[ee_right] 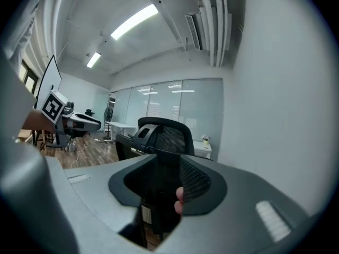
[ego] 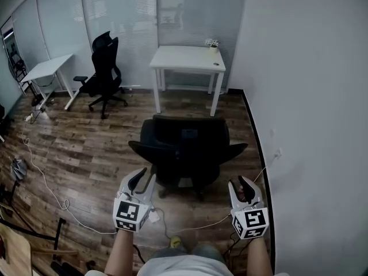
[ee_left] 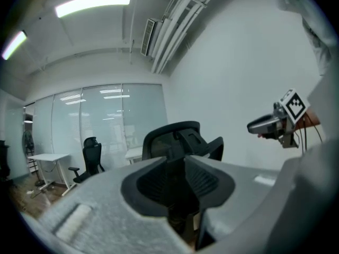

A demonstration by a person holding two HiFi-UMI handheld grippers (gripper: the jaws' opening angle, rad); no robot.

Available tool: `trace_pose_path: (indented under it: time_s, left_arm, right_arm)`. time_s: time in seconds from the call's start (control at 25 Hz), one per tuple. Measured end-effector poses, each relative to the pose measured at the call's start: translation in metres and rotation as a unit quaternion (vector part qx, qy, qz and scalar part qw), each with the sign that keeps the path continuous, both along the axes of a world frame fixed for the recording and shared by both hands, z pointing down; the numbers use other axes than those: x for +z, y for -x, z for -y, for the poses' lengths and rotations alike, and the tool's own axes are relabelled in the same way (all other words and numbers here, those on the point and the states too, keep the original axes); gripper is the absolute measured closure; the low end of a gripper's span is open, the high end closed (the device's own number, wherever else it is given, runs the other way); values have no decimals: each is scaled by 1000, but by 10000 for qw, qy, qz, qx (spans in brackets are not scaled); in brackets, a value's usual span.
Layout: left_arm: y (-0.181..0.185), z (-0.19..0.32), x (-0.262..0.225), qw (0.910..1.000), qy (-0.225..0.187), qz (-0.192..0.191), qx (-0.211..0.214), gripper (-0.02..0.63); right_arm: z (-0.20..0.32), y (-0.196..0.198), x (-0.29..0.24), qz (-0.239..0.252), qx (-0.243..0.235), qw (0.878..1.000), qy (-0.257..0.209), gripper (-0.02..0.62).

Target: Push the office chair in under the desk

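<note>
1. Head view: the black mesh-backed office chair stands on the wooden floor, its back toward you and well apart from the white four-legged surface beyond. The left tongs and right tongs hover near the backrest, touching nothing.
2. Left gripper view: the left tongs are partly open and empty, with the chair visible through the gap.
3. Right gripper view: the right tongs are partly open too. A small pinkish shape in the gap cannot be identified.
4. Judged step: approach, with pushing not yet begun. Next, brace both tongs evenly on the backrest and push straight toward the surface.
</note>
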State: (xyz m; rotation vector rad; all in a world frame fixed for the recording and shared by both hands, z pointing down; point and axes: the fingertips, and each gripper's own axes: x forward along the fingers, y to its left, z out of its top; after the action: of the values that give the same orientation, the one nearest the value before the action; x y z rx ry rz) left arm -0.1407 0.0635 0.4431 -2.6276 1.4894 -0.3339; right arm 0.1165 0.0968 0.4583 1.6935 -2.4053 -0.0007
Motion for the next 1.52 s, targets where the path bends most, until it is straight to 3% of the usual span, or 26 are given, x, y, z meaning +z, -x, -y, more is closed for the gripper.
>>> trace_pose_path:
  time_s: [0.2, 0.4, 0.72, 0.84, 1.04, 1.24, 1.4, 1.52]
  left_arm:
    - [2, 27, 5, 9982, -32, 554, 249, 489]
    - [-1, 48, 4, 9957, -28, 845, 383, 480]
    - [-7, 84, 16, 9900, 23, 1299, 555, 465]
    - [-15, 95, 24, 9848, 203, 1517, 825, 453]
    - [-24, 114, 40, 9665, 429, 2187, 1273, 437]
    - [-29, 132, 62, 9344, 549, 3112, 1643, 410]
    - [-26, 149, 69, 9173, 663, 3486, 1807, 397]
    - [-30, 158, 79, 9048, 782, 3713, 1932, 393]
  right_arm:
    - [23, 4, 0, -291, -25, 9996, -35, 479]
    - [44, 3, 0, -738, -166, 9971, 18, 479]
    - [87, 12, 10, -1529, -638, 9862, 48, 469]
    - [104, 12, 12, -1863, -800, 9792, 106, 469]
    - [127, 15, 24, -2691, -1340, 9531, 342, 469]
    - [151, 13, 40, -3527, -1792, 9166, 576, 456]
    - [169, 14, 48, -4026, -2051, 8891, 728, 456]
    - [175, 13, 54, -4082, -2244, 8805, 880, 451]
